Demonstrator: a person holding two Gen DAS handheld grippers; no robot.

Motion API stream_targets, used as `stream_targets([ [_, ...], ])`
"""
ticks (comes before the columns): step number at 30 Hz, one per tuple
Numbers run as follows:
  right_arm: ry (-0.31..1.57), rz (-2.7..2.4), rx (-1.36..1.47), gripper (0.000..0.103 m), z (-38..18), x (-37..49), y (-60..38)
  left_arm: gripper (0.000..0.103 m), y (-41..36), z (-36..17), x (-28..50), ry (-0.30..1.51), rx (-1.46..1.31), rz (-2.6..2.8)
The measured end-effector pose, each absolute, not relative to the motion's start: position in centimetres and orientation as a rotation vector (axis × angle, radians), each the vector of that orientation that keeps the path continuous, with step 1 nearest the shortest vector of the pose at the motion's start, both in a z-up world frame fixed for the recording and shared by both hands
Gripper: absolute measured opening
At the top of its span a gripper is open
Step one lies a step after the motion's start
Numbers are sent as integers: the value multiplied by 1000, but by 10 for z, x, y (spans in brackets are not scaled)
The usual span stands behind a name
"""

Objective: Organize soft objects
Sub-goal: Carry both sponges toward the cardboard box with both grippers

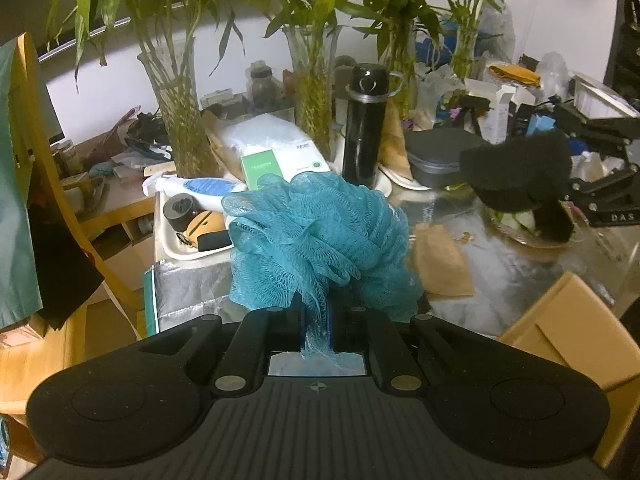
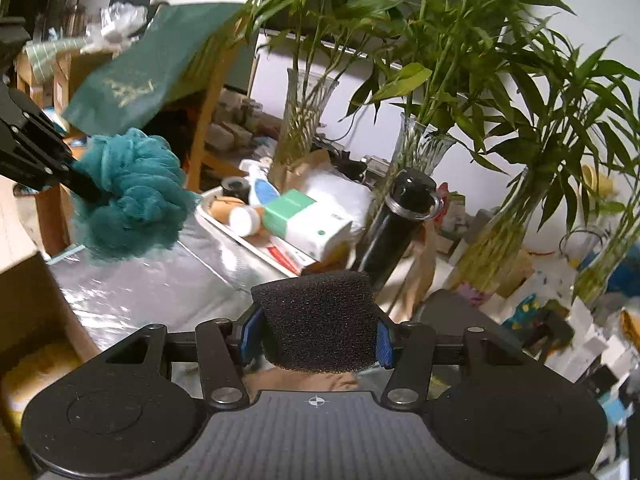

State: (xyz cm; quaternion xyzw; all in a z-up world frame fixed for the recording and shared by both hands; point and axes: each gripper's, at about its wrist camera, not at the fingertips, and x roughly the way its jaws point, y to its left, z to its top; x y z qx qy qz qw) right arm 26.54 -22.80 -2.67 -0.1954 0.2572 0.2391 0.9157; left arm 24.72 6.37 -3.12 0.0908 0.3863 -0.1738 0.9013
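The left tool [image 1: 318, 316] pinches a teal mesh bath pouf [image 1: 320, 236], lifted above the foil-covered table [image 1: 188, 288]. The right tool [image 2: 316, 334] clamps a black coarse foam sponge [image 2: 318, 316] between its blue pads [image 2: 385, 338], near a black flask [image 2: 394, 224].

Table [image 1: 500, 272]: glossy, reflective top, heavily cluttered. Left edge: silver foil sheet [image 1: 188, 288] lying flat, white tray [image 1: 176, 248] just behind it with a tape roll [image 1: 181, 209] and a tube [image 1: 200, 189] in it. Behind the tray: green box [image 1: 262, 168] on a white pack [image 1: 264, 136]. Three glass vases [image 1: 178, 120] of bamboo stand along the back. Black flask [image 1: 365, 128] upright mid-table, grey case [image 1: 438, 156] just right of it. Brown paper bag [image 1: 442, 260] flat on the bare centre. Glass dish [image 1: 520, 232] to the right. Cardboard box [image 1: 568, 328] at the near right edge. Far right: small boxes, too jumbled to identify.
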Motion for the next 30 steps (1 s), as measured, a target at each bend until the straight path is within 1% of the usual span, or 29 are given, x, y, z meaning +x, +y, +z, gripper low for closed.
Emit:
stream_targets([
  [18, 535, 573, -226, 57, 7, 179, -249, 9, 37, 18, 182, 832, 199, -385],
  [24, 590, 624, -160, 57, 8, 157, -255, 9, 24, 14, 160, 879, 224, -411],
  [30, 649, 658, -164, 58, -1, 138, -250, 9, 22, -2, 147, 936, 225, -432],
])
